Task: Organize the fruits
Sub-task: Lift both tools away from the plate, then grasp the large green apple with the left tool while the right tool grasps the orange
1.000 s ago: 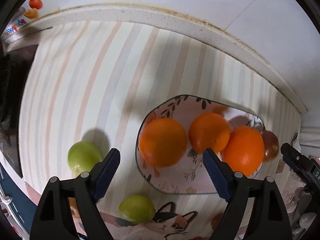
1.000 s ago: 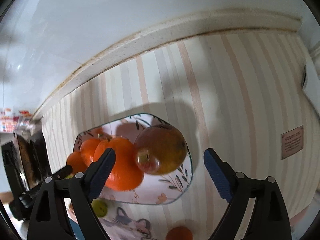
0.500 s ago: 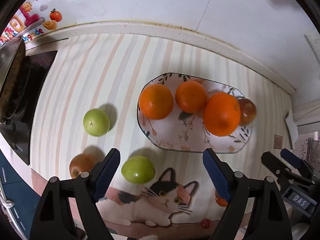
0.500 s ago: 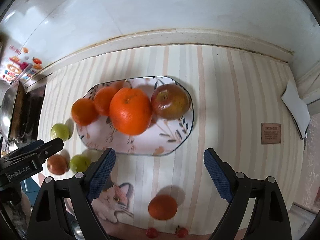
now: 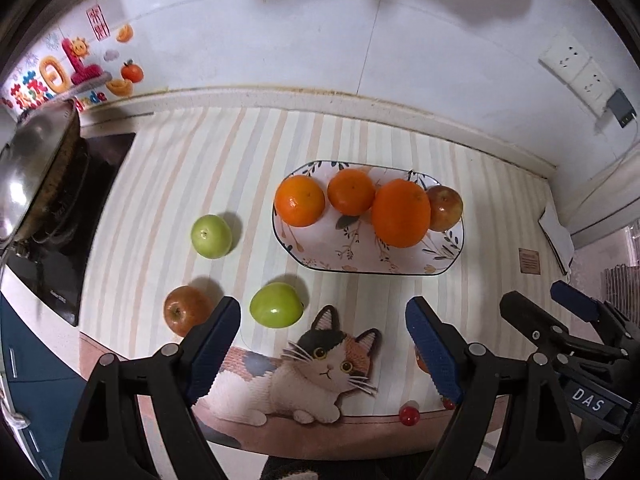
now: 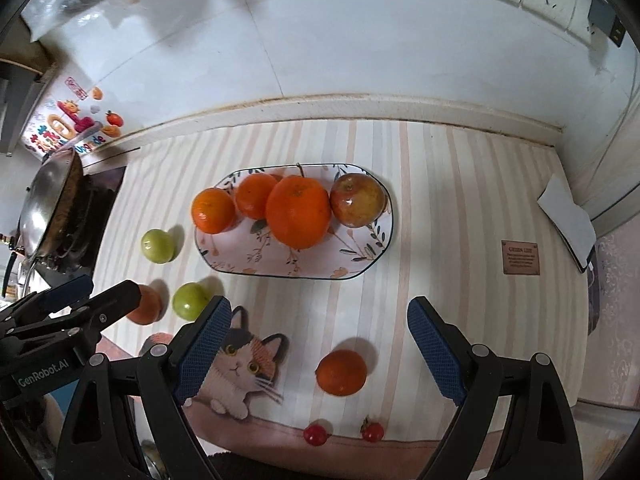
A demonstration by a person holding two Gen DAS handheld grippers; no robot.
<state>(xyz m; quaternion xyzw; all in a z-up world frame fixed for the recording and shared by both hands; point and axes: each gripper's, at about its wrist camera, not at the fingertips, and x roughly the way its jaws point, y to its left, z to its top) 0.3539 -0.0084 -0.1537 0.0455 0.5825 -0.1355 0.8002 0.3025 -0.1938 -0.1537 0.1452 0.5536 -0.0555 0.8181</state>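
between right tongs (image 6: 316, 350): 1 orange (image 6: 341, 372)

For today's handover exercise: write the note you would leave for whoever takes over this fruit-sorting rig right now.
Left gripper: open, empty, above the mat.
Right gripper: open, empty.
On the plate: three oranges, the biggest in the middle, and one reddish apple.
Off the plate, on the mat: two green apples, a red apple, a loose orange and two small red fruits at the near edge.
Done: four fruits plated.
Left: apparently the six loose ones; the right gripper is nearest the orange.
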